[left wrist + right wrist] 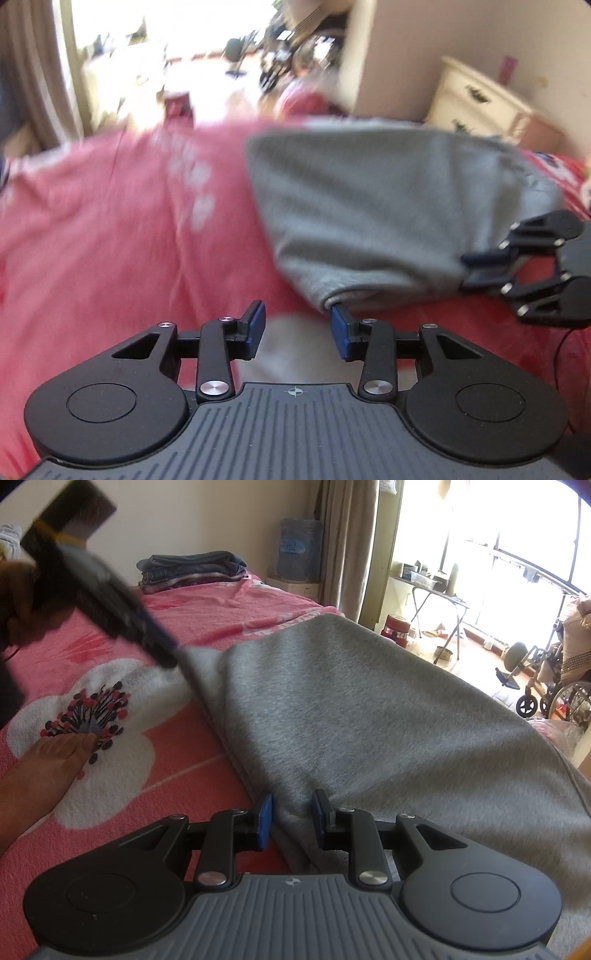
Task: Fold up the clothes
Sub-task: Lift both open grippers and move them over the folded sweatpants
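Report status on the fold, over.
Right hand-held gripper clamped on grey garment edge. Left hand-held gripper jaws apart, garment corner caught at one fingertip. Bare foot on bedspread beside garment.

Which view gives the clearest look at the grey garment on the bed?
The right wrist view: the grey garment is sharp there and fills much of the frame, spread across the pink bedspread. In the left wrist view, the garment is motion-blurred and shows only as a bunched shape.
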